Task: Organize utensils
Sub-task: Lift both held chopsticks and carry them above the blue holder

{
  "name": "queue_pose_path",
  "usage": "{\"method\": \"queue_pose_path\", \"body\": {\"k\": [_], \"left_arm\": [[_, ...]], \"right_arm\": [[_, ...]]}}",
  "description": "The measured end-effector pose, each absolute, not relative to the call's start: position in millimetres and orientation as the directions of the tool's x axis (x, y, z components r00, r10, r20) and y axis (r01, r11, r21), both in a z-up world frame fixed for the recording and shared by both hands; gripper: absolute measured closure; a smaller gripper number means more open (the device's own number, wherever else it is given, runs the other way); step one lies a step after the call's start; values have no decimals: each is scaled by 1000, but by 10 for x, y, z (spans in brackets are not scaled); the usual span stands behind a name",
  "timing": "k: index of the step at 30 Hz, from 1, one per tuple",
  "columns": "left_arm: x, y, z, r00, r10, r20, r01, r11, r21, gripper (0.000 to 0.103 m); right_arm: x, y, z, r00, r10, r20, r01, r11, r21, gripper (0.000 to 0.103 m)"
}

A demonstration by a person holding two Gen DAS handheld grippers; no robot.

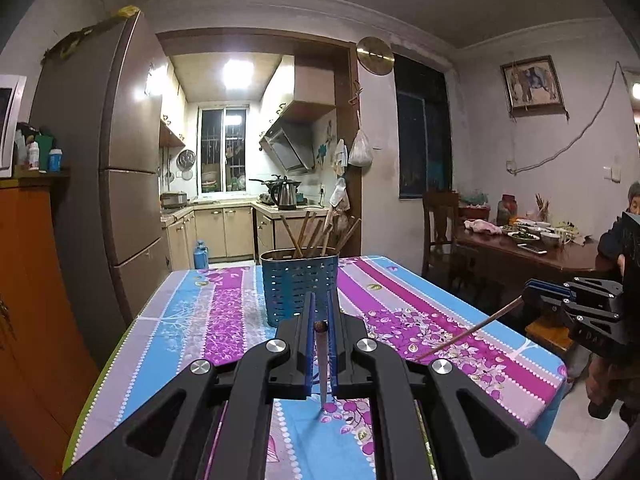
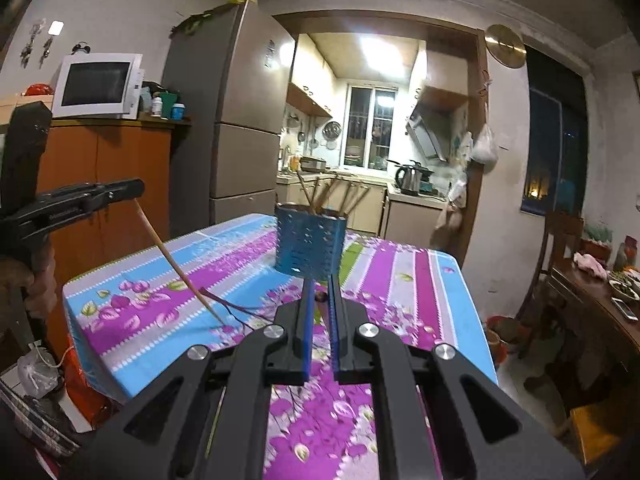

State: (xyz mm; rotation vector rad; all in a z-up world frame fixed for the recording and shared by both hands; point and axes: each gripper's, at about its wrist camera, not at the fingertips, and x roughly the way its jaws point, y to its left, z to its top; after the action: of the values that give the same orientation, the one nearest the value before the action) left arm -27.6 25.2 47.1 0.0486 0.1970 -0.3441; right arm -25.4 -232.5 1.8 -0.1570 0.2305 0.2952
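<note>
A blue perforated utensil holder point(image 1: 299, 285) stands on the flowered tablecloth with several wooden chopsticks point(image 1: 316, 232) upright in it; it also shows in the right wrist view point(image 2: 310, 242). My left gripper point(image 1: 321, 300) is shut on one chopstick point(image 1: 322, 364), whose tip rests on the cloth; from the right wrist view the same gripper point(image 2: 134, 190) holds that chopstick point(image 2: 180, 270) slanting down to the table. My right gripper point(image 2: 321, 284) is shut on another chopstick end point(image 2: 320, 297); in the left wrist view it point(image 1: 528, 290) holds a chopstick point(image 1: 472, 330) slanting down to the cloth.
The table point(image 1: 224, 292) has edges at left and right. A fridge point(image 1: 120, 168) and an orange cabinet point(image 1: 32, 288) stand left. A dining table point(image 1: 532, 252) with dishes, a chair point(image 1: 440, 220) and a seated person point(image 1: 632, 216) are right.
</note>
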Motion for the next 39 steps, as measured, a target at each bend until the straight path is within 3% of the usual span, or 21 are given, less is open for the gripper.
{"method": "queue_pose_path", "body": {"k": [28, 39], "left_arm": [[542, 497, 890, 862, -410, -297, 397, 912, -107, 96], [635, 364, 959, 865, -400, -302, 399, 914, -70, 96]], "right_arm": [[555, -1965, 586, 844, 408, -348, -422, 906, 39, 98], [834, -2021, 678, 810, 445, -382, -429, 894, 132, 98]]}}
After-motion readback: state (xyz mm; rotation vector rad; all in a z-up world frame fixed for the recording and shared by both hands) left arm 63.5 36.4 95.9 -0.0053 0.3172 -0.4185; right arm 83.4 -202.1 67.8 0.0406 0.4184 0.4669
